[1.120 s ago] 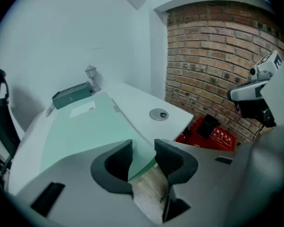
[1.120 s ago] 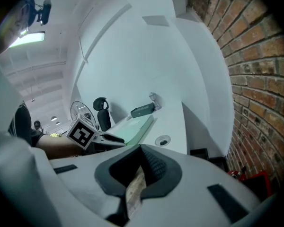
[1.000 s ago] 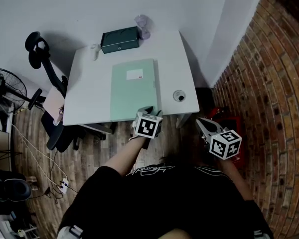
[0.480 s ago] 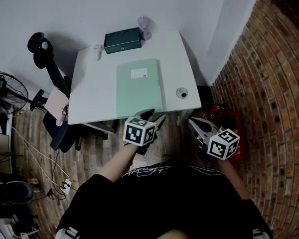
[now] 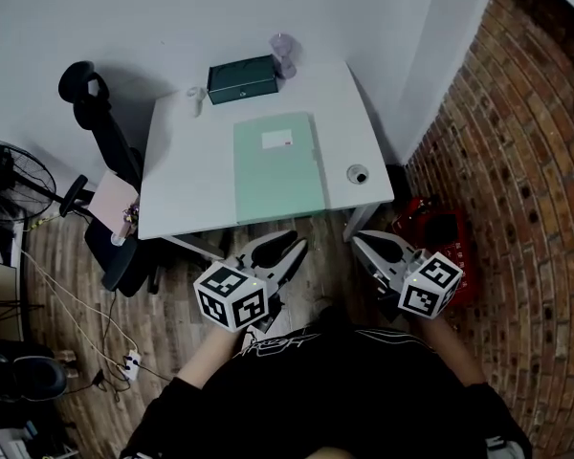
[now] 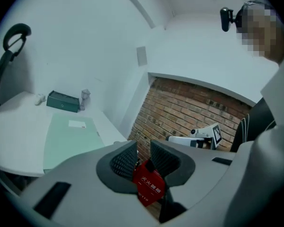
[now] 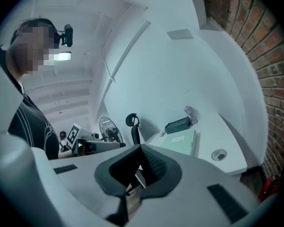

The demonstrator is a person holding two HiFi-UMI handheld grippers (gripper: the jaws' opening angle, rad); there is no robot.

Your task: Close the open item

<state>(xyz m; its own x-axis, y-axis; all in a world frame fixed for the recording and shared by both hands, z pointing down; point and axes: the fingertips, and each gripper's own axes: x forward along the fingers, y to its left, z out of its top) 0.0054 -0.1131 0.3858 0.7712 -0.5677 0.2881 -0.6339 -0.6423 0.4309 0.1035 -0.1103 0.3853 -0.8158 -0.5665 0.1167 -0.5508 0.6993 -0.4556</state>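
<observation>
The pale green folder (image 5: 278,166) lies flat and closed on the white table (image 5: 182,180), also seen in the left gripper view (image 6: 68,136) and the right gripper view (image 7: 182,142). Both grippers hang off the table's near edge, over the wooden floor. My left gripper (image 5: 285,244) (image 6: 143,148) has a narrow gap between its jaws, which are closing with nothing between them. Only a red box on the floor shows through that gap. To its right, my right gripper (image 5: 359,240) (image 7: 141,161) is shut and empty.
A dark green box (image 5: 242,78) and a translucent cup (image 5: 284,54) stand at the table's far edge. A round cable grommet (image 5: 358,173) sits near its right edge. An office chair (image 5: 100,132) and a fan (image 5: 5,175) are left. A red box (image 5: 430,232) lies by the brick wall.
Both grippers have drawn back from the table toward the person. The left one, earlier at the folder's near edge, is now well clear of it with narrower jaws.
</observation>
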